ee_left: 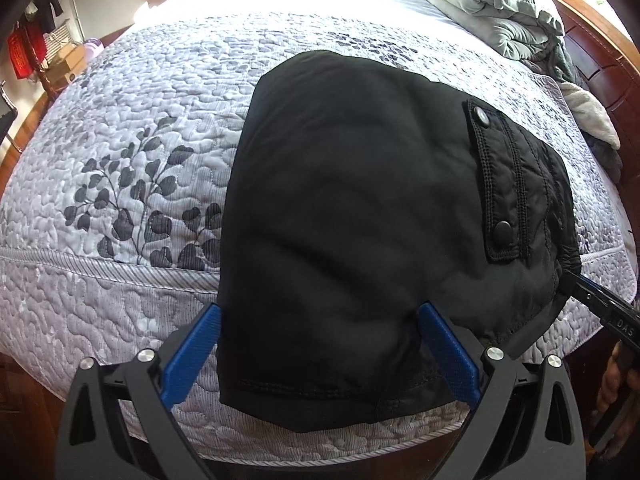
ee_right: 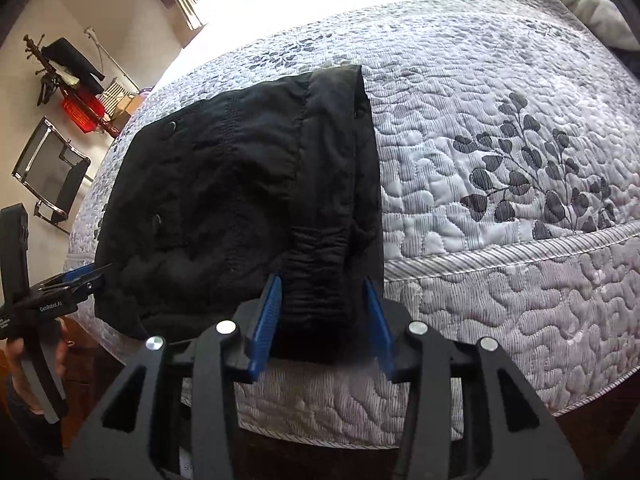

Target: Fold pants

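- Lying on the quilted bed (ee_left: 120,184) at its near edge, the black pants (ee_left: 360,200) are already folded into a compact bundle, with their near end hanging slightly over that edge.
- The bundle's long axis runs from the near edge inward across the bed, so both tools meet it end-on at its near short side.
- The left tool (ee_left: 320,352) straddles the near hem corner: its blue fingers (ee_left: 192,356) stand on either side of the cloth with a wide gap, and the pads do not visibly pinch it, so it reads as open around the fabric.
- The right tool (ee_right: 324,320) sits at the other near corner, over the gathered elastic waistband (ee_right: 316,272); its fingers (ee_right: 266,320) flank the band closely, and it cannot be told whether they press it.
- Neither hand is plainly nearer; each has its own corner, just beside the other.
- Any further fold probably means lifting this near end and carrying it along the long axis toward the far end.
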